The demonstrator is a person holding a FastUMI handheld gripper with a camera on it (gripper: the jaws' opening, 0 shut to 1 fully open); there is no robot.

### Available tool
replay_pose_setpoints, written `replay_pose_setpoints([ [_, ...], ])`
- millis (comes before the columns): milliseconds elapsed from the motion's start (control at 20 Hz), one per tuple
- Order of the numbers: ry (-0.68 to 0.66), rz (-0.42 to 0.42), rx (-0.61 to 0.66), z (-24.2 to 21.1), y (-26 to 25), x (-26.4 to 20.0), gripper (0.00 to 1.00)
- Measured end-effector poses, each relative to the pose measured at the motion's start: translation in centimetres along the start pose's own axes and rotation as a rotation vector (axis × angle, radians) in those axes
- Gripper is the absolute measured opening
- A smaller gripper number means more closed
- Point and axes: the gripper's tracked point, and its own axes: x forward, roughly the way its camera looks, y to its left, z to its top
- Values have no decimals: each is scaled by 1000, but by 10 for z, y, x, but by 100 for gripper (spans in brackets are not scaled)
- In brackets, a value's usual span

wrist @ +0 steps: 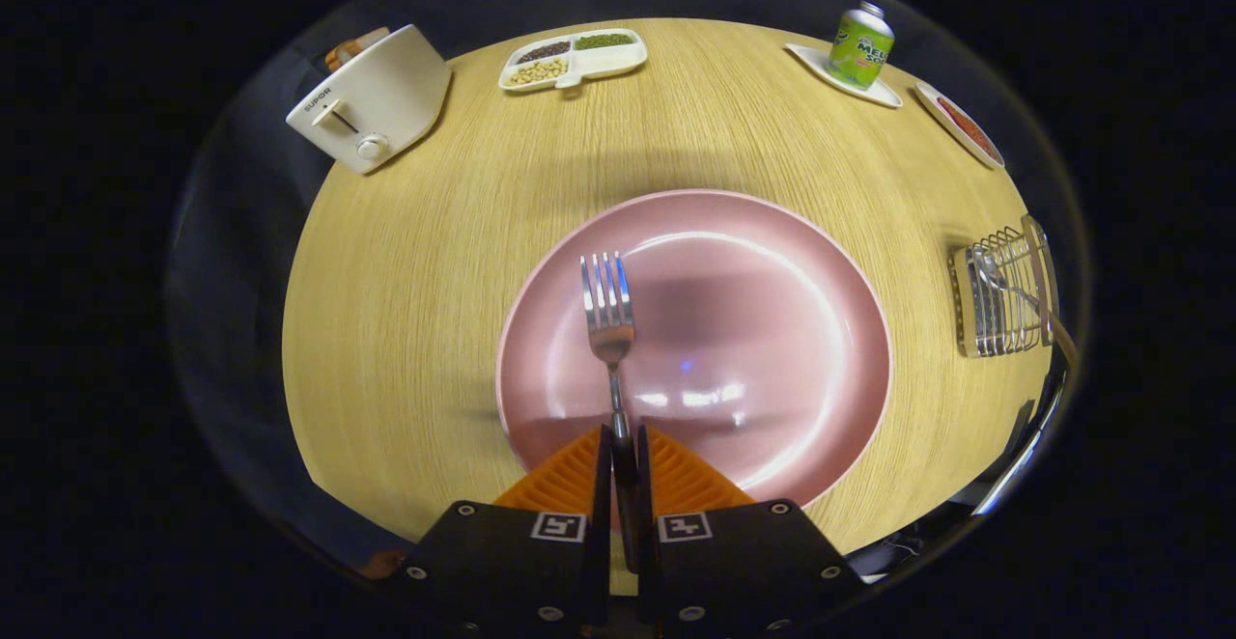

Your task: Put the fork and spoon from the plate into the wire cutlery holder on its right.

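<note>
My gripper (623, 446) is shut on the handle of a metal fork (608, 316), whose tines point away from me over the pink plate (772, 330). The fork seems lifted a little above the plate, which lies just ahead of the fingers on the round wooden table (435, 263). To the plate's right stands the wire cutlery holder (999, 296); a thin metal handle, likely the spoon (1014, 290), rests inside it.
A white toaster (372, 98) stands at the table's far left. Beyond the plate are a divided white dish of beans (572, 57), a green can (859, 45) on a white saucer and a small dish with red food (961, 125).
</note>
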Motion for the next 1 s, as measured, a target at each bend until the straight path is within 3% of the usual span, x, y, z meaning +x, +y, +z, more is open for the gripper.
replay_pose_setpoints([
  [300,-52,45,-10,8,-9,-20,6],
  [750,-167,11,42,20,-93,-102,5],
  [1000,-194,-40,95,16,-158,-126,5],
])
